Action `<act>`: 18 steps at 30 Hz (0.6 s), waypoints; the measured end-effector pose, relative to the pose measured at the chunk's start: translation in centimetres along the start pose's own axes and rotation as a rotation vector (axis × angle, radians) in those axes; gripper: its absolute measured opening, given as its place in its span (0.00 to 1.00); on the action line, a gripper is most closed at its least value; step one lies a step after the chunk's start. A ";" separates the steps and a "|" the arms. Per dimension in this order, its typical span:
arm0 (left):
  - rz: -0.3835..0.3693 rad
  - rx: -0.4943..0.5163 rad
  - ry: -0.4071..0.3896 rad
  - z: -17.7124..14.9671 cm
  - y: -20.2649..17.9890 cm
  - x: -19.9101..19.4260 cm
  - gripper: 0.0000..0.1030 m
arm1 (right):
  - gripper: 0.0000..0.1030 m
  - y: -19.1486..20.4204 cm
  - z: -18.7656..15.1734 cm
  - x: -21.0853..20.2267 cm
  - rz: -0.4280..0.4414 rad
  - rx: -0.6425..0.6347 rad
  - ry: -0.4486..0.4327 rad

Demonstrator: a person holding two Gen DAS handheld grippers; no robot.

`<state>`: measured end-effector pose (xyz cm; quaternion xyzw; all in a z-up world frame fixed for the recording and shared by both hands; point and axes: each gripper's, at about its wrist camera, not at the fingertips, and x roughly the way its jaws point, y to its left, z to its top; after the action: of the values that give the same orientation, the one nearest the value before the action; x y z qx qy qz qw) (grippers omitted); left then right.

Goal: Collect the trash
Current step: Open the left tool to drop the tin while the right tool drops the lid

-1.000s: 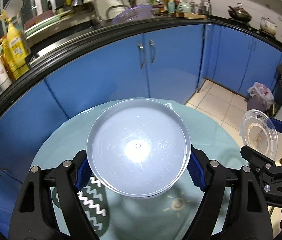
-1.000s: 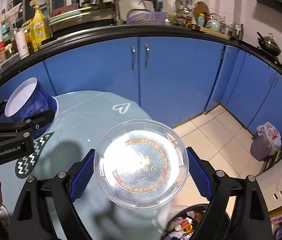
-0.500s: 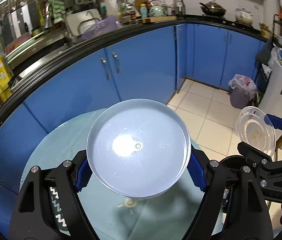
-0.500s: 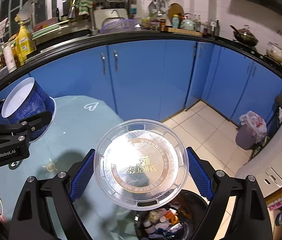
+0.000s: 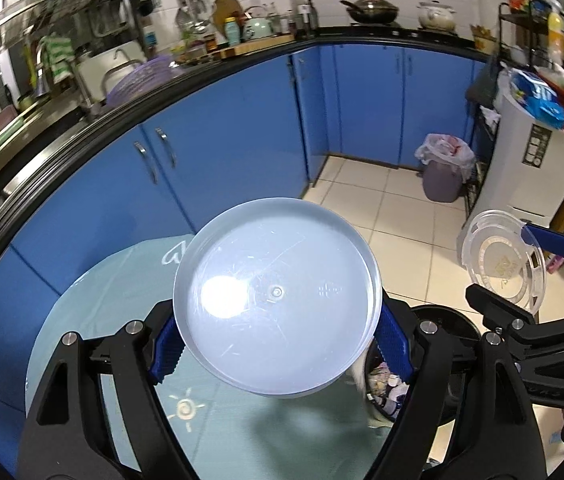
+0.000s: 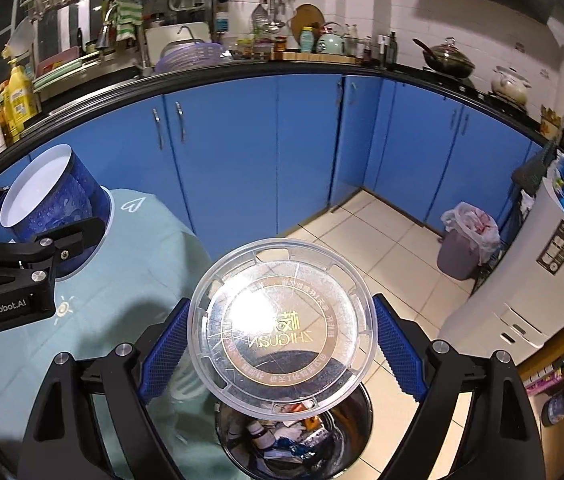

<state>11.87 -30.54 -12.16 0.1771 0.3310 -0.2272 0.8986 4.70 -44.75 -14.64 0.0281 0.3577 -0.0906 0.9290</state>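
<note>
My left gripper (image 5: 276, 338) is shut on a blue paper bowl (image 5: 274, 312); its white base faces the left wrist camera, and from the right wrist view the bowl (image 6: 56, 210) shows its blue side above the table. My right gripper (image 6: 280, 346) is shut on a clear round plastic lid (image 6: 280, 320) with gold print, held over an open metal trash bin (image 6: 294, 436) full of wrappers. In the left wrist view the lid (image 5: 502, 260) hangs at the right and the bin (image 5: 414, 364) lies just under the bowl's right edge.
A round table with a pale green cloth (image 6: 130, 280) lies left of the bin. Blue cabinets (image 6: 242, 152) under a cluttered counter run behind. A grey bin with a white bag (image 6: 466, 240) and a white appliance (image 6: 530, 292) stand on the tiled floor at right.
Both grippers have swung right, away from the table, with bowl and lid still gripped. The metal bin has come into view beneath the lid and beside the bowl.
</note>
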 end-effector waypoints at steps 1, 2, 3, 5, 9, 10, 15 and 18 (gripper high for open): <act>-0.004 0.006 -0.001 0.0 -0.5 0.0 0.76 | 0.82 -0.4 -0.2 -0.1 -0.003 0.007 0.001; -0.009 0.016 -0.002 0.1 -1.1 -0.1 0.76 | 0.82 -0.8 -0.4 -0.1 -0.005 0.013 0.002; -0.013 0.025 -0.003 0.3 -1.6 -0.1 0.76 | 0.82 -1.2 -0.6 -0.2 -0.008 0.020 0.005; -0.022 0.040 -0.002 0.4 -2.6 -0.1 0.76 | 0.82 -2.0 -1.0 -0.3 -0.013 0.031 0.009; -0.043 0.076 -0.002 0.7 -5.1 -0.1 0.76 | 0.82 -3.6 -2.0 -0.4 -0.022 0.056 0.021; -0.049 0.084 -0.001 0.8 -5.7 0.0 0.76 | 0.82 -3.9 -2.3 -0.4 -0.024 0.062 0.023; -0.071 0.116 0.011 1.0 -8.1 0.5 0.77 | 0.82 -5.8 -3.5 -0.5 -0.035 0.092 0.037; -0.080 0.129 0.014 1.1 -9.5 0.7 0.77 | 0.82 -6.6 -4.3 -0.5 -0.038 0.103 0.048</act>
<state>7.88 -39.18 -13.46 0.2229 0.3289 -0.2825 0.8731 0.25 -50.62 -17.44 0.0712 0.3753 -0.1256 0.9156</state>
